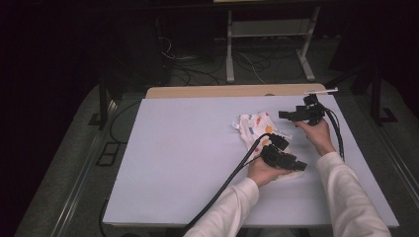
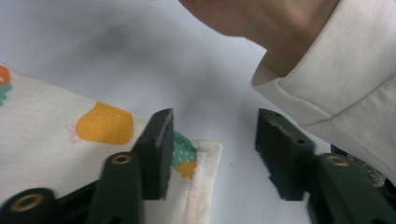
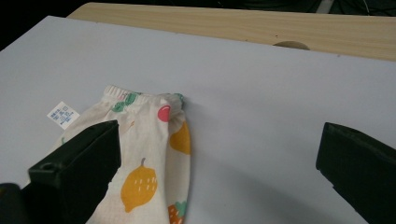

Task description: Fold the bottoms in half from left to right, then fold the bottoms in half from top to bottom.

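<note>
Item: fruit-print cloth (image 1: 257,129), desk's (image 1: 173,148) right half. My left gripper (image 2: 212,149) apart over its hem; right gripper (image 3: 219,158) wide apart, empty.

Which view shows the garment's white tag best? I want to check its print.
The right gripper view: the tag lies flat beside the elastic waistband of the fruit-print garment, its print too small to read. In the high view it is a small white speck. The left gripper view shows the garment's hemmed corner.

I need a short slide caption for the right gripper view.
Open right gripper above fruit-print garment lying on lavender table.
</note>
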The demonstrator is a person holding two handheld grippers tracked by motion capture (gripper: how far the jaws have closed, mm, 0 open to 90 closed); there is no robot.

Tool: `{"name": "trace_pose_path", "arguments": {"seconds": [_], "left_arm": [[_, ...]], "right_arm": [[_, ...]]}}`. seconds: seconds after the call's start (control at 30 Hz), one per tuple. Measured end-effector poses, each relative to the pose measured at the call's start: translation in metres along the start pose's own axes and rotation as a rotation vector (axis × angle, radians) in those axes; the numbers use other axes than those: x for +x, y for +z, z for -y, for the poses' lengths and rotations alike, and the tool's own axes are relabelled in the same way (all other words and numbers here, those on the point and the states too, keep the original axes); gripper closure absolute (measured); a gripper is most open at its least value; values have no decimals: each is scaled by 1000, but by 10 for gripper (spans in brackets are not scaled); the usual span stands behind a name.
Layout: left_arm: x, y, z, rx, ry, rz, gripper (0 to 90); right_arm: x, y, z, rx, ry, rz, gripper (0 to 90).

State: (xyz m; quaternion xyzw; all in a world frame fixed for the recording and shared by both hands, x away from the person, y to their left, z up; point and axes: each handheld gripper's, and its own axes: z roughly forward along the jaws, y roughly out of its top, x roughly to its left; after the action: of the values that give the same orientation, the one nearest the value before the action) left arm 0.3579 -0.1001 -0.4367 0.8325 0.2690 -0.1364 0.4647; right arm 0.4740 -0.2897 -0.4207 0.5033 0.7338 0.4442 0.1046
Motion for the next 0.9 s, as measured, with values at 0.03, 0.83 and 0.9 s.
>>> {"name": "trace_pose_path", "arguments": {"seconds": [0.03,0.83,0.9], "left_arm": [[-1,-2,0,-9,16,-16,311],[2,-57,9,-79,202,-140,0],[4,-62,8,-79,207,-152,0]], "right_arm": [[2,-1,2,-3,-1,-2,0],[9,-18,17,-36,-20,-40,0],[9,-20,18,-37,-21,-42,0]]}}
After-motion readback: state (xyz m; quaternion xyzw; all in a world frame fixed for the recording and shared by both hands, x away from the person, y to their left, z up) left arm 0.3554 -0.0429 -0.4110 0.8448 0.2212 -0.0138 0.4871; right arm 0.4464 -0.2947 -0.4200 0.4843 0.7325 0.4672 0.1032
